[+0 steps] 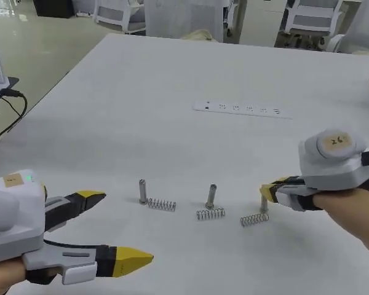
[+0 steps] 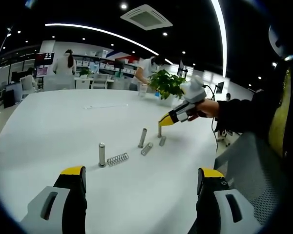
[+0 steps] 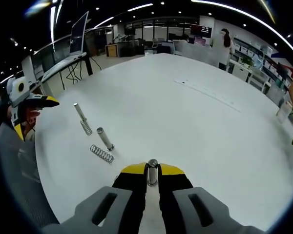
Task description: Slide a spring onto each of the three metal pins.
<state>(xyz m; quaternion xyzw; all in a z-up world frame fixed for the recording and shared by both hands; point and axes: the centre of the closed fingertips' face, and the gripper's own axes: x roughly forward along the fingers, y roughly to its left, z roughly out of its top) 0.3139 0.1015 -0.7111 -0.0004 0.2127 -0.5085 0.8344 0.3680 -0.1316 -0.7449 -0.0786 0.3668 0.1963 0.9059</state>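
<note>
We note right tongs [image 3: 152,169] pinching rightmost metal pin [image 3: 152,177]; left tongs [image 1: 128,227] spread. Coiled springs [image 1: 162,204] lie beside upright pins [image 1: 142,191] on smooth white counter [image 1: 172,110]; power strip [image 1: 242,109] far.

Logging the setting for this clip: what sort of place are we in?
Most likely an open-plan office or lab: a long white table with a power strip on it, office chairs beyond it, and an air vent in the ceiling.

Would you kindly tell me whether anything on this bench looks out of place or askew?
Nothing stands out. The three pins stand upright, one spring lying flat beside each, none threaded yet. The right gripper is shut on the right pin; the left gripper is open.
</note>
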